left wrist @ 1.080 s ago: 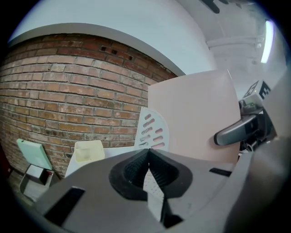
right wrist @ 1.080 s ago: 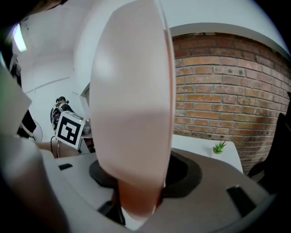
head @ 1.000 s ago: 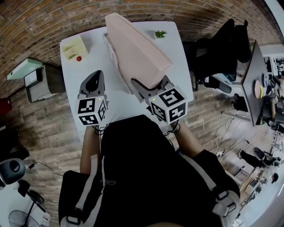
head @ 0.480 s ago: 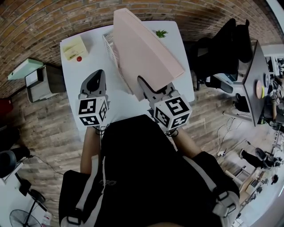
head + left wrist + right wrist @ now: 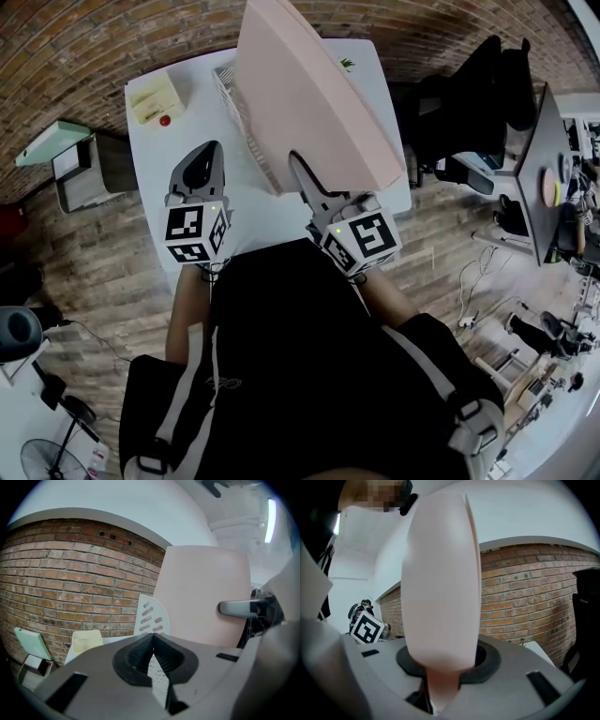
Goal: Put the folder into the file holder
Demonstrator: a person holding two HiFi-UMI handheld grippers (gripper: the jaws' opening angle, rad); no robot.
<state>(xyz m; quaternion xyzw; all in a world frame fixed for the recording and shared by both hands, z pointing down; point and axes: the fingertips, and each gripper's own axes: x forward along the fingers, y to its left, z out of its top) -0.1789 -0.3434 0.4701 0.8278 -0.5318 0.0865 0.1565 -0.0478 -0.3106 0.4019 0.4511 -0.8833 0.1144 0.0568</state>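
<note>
The folder point(image 5: 309, 103), pink and thick, was clear of the surface point(image 5: 183, 122) and tipped steeply up, its near lower corner clamped in the right tongs point(image 5: 300, 169). Their jaws had just been closing with the folder between them, and in the right gripper view the pads pressed on both faces while the folder rose edge-on straight out of them. The rest of it stretched away from those tongs, up and beyond, with no other support in sight.

The holder point(image 5: 228, 89), a white perforated rack, stood on the surface beyond the right tongs and a little to their left, mostly hidden behind the raised folder. From the left tongs point(image 5: 202, 164) it lay ahead and to the right, with the folder just past it. I could not tell whether the folder's far edge touched the rack or hung apart from it.

The left tongs hovered low over the surface, well to the left of the right pair, clenched on nothing.

As I judged it, the pickup and lift were done and the folder was roughly upright, but it was not yet in the holder. What remained was to line its lower edge up with a slot, lower it in, and let go
</note>
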